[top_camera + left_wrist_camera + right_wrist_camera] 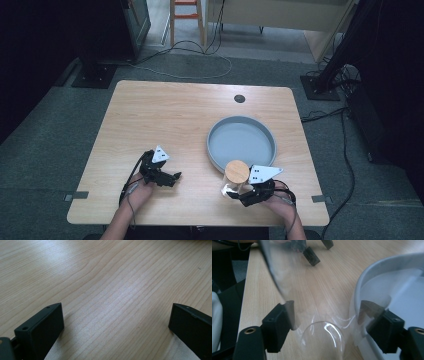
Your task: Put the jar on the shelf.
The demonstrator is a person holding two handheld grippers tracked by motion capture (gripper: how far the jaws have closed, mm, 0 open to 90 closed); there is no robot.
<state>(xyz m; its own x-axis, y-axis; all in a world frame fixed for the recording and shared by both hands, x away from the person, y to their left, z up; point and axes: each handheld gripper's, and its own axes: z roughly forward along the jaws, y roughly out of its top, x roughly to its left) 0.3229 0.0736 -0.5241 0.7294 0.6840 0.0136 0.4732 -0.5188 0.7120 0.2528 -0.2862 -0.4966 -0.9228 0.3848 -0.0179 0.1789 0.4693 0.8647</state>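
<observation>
A clear glass jar with a round wooden lid (236,171) stands on the table just in front of the grey round tray (210,145). My right gripper (233,192) is shut on the jar's glass body. In the right gripper view the clear glass (322,340) sits between the two black jaws of the right gripper (327,313), and both pads press on it. My left gripper (175,177) rests low over the bare wood at the front left. In its own view the left gripper (116,320) stands open, with only table between its jaws.
The tray's pale rim (372,267) lies close on the right of the jar. The left gripper's fingers (312,255) show farther off. A small dark grommet (239,98) sits near the table's far edge. Cables and stands surround the table on the floor.
</observation>
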